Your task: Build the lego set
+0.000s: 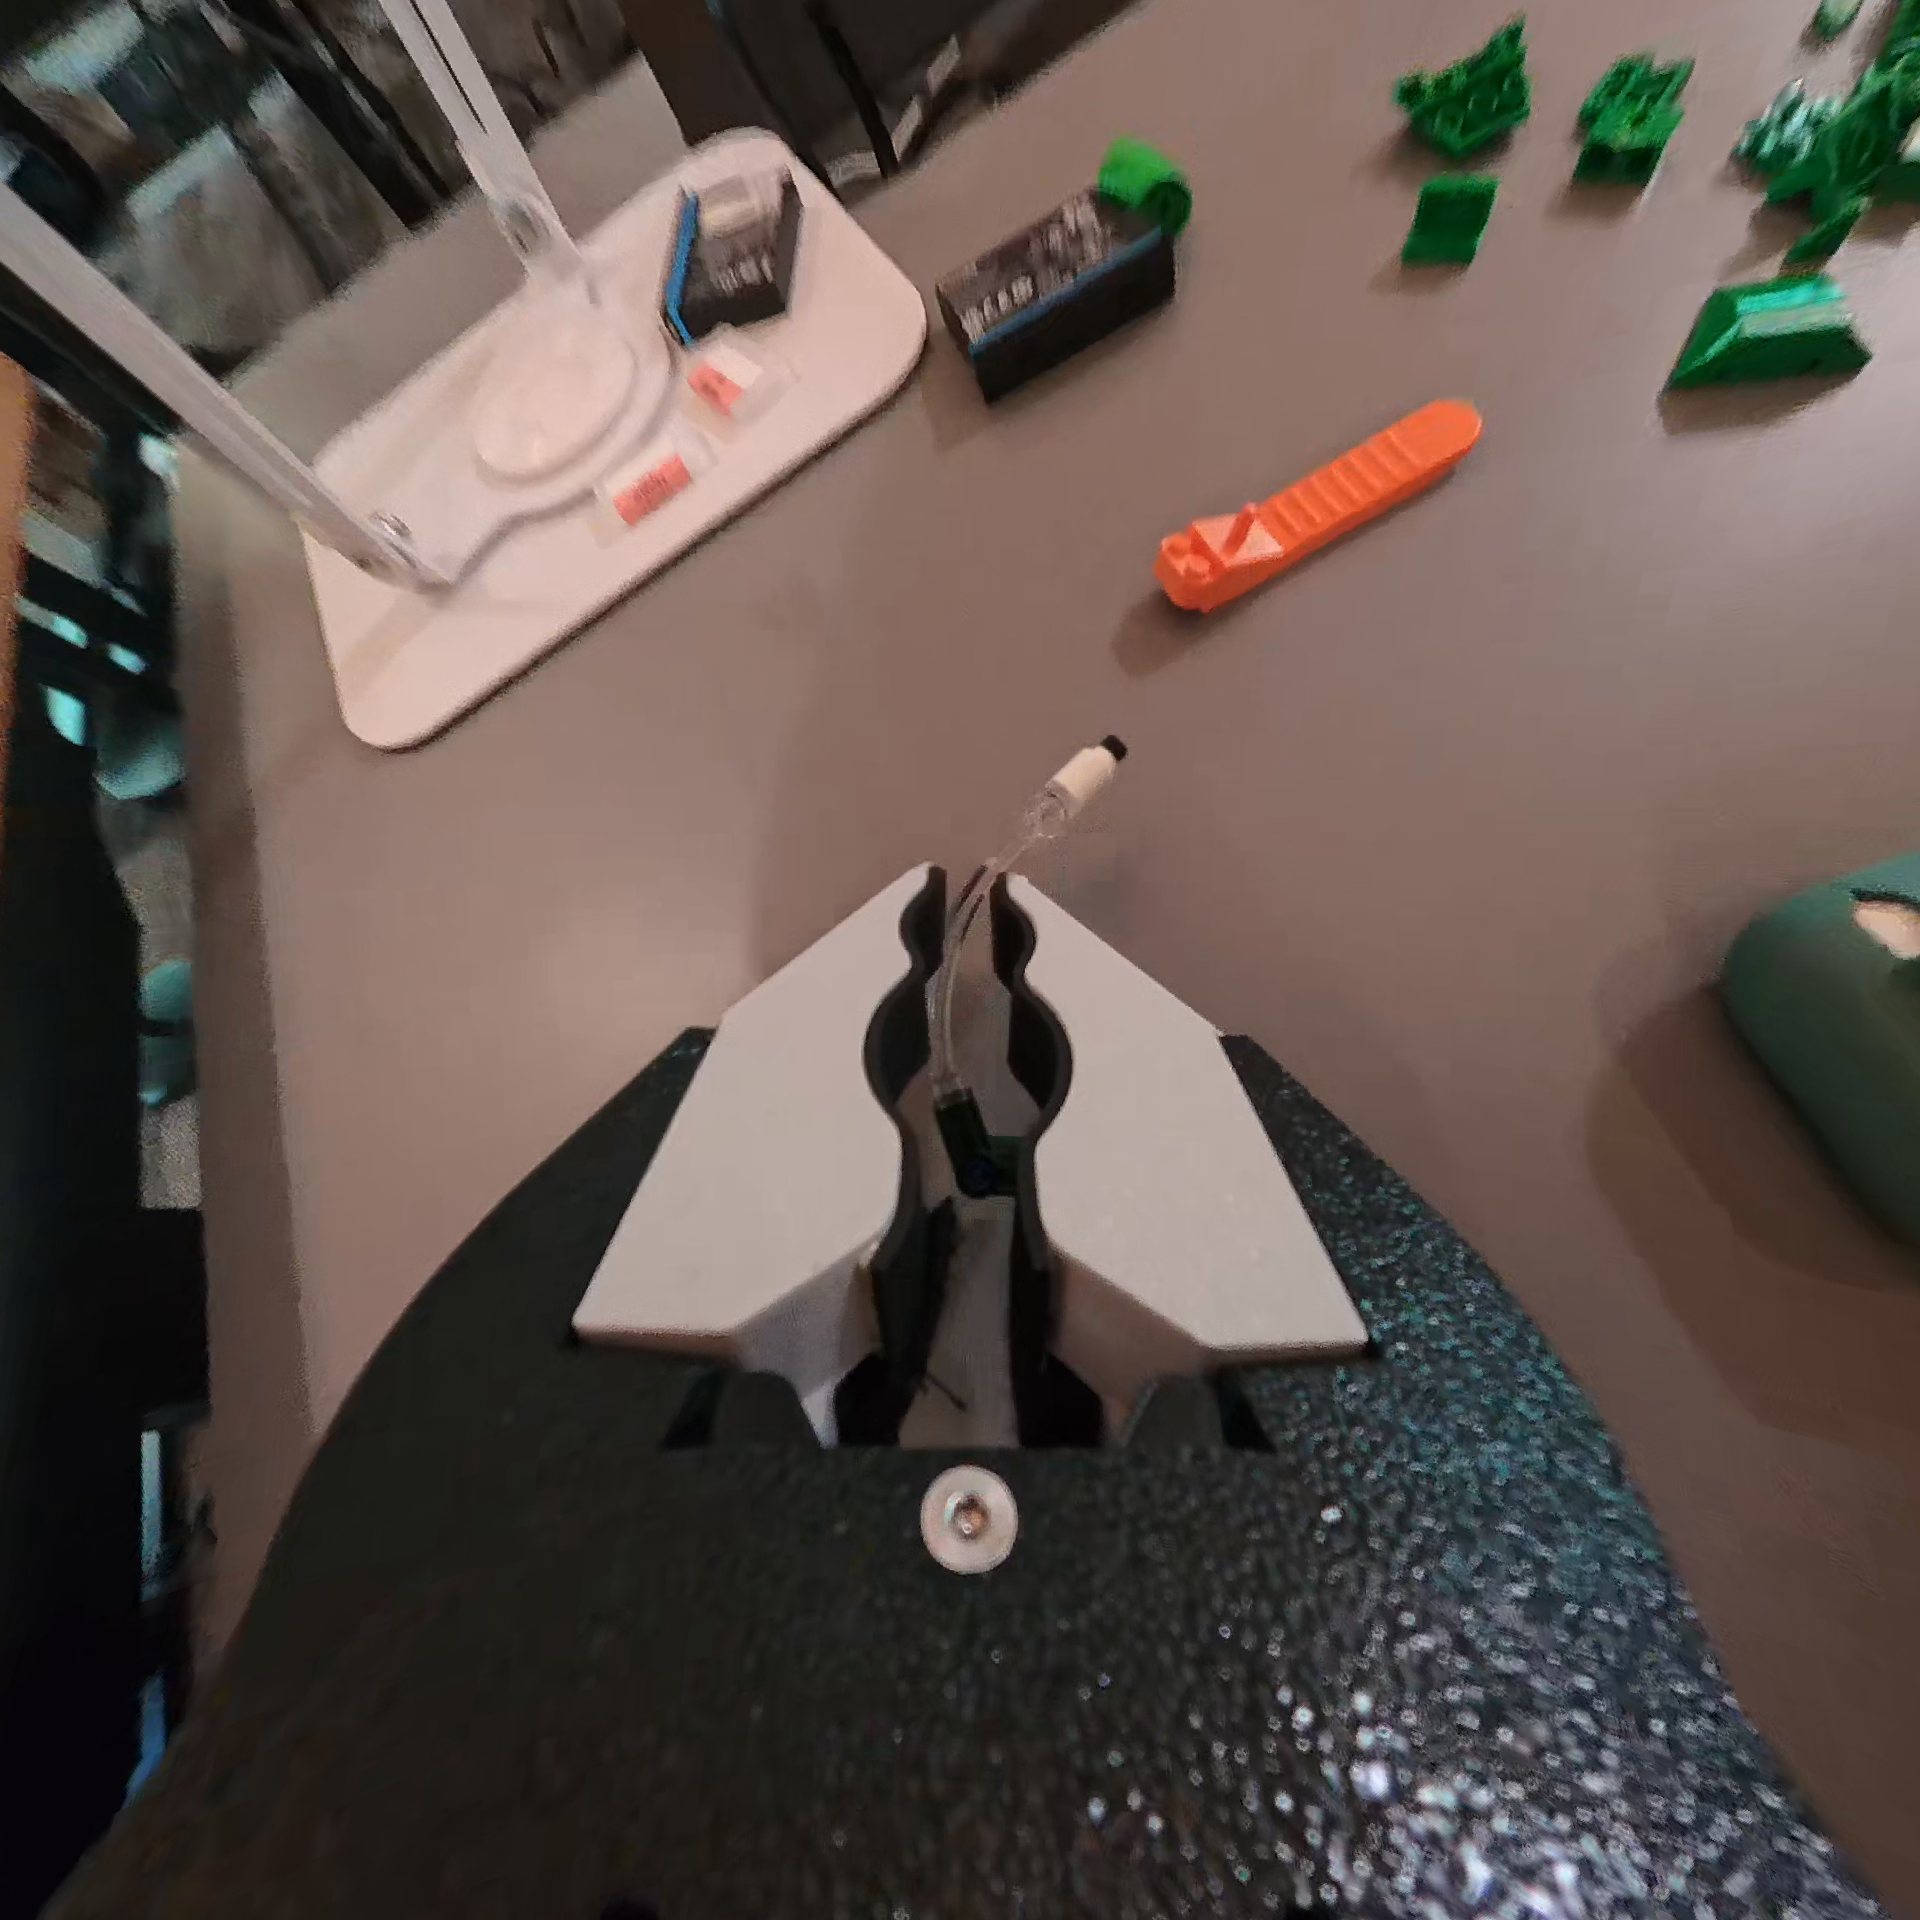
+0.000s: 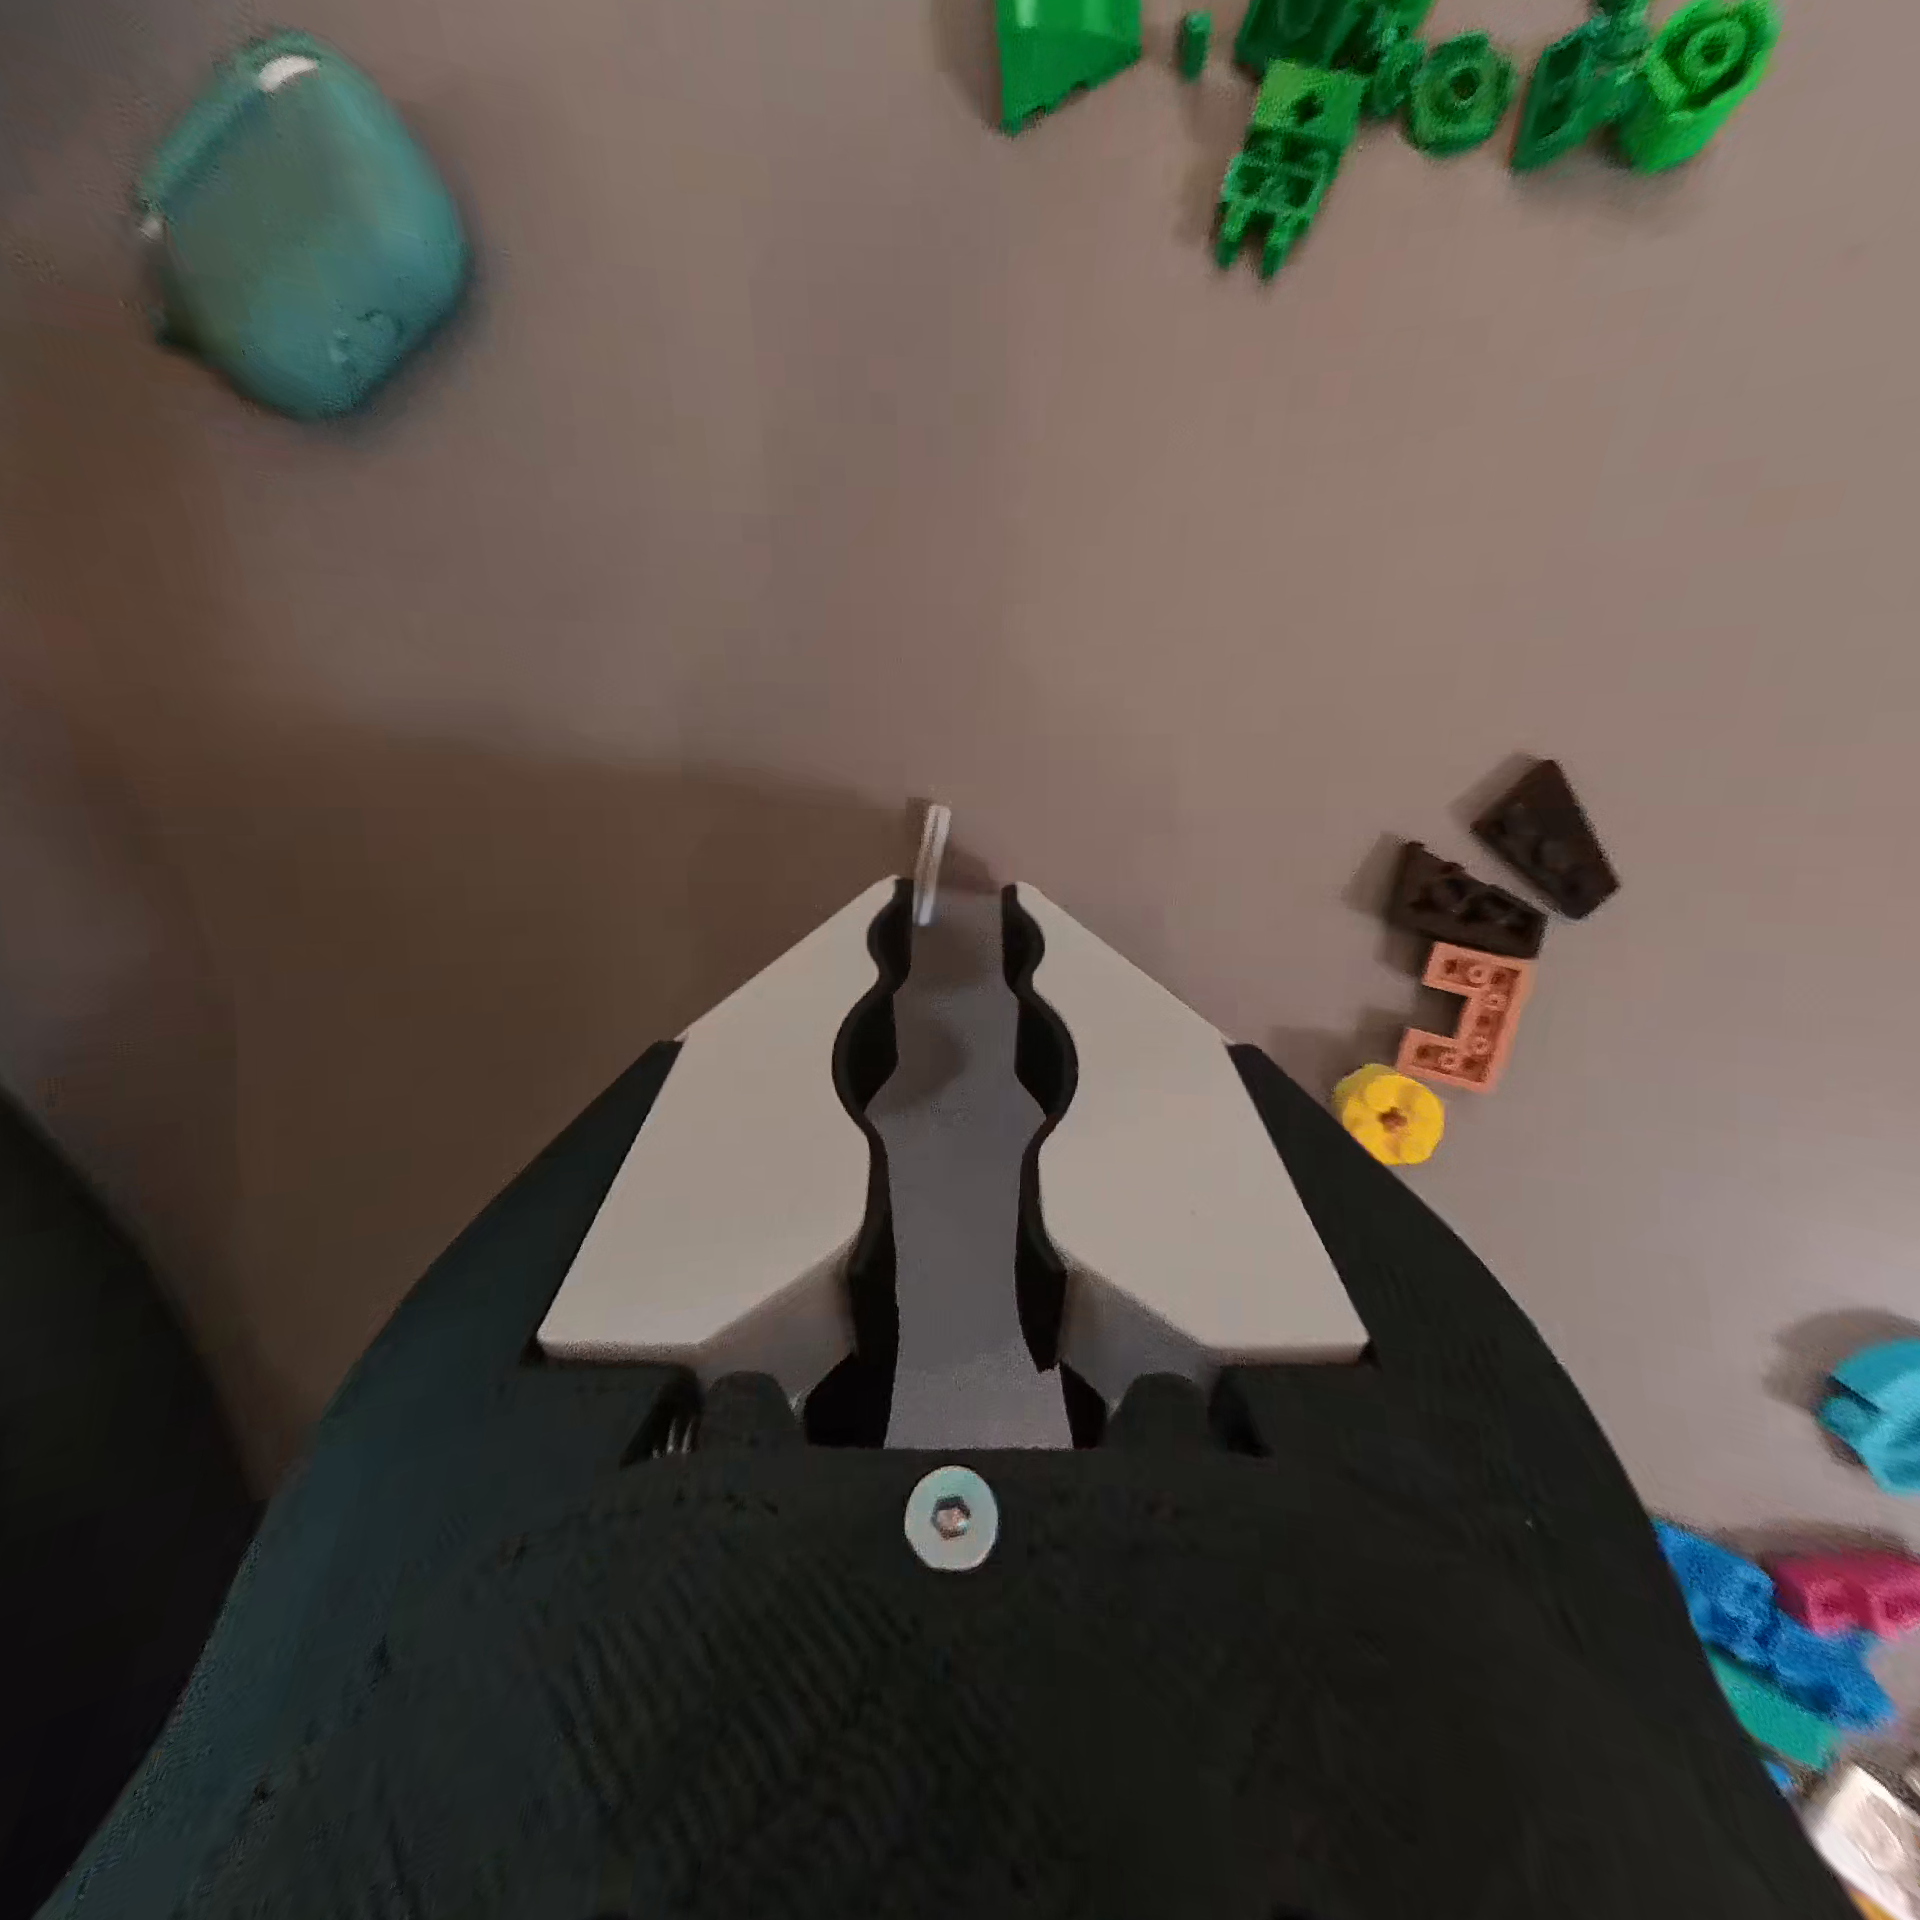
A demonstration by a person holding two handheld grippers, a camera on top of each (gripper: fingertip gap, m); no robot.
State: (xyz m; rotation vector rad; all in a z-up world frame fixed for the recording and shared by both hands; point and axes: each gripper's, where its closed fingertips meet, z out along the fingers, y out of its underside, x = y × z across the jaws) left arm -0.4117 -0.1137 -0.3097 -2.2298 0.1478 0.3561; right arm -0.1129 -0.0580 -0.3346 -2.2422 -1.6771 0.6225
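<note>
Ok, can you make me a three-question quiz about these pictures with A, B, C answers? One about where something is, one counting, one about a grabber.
1. Where is the orange tool?
A) on a white tray
B) lying on the table
C) in a gripper

2. How many black wedges lie by the pink piece?
A) two
B) four
C) none

3. The left gripper is:
A) wide open, empty
B) shut on a clear tube
C) holding a green brick

Answers:
B, it rests on bare table beyond the left gripper.
A, two sit side by side just above the pink piece.
B, the tube pokes out from its closed tips.
</note>
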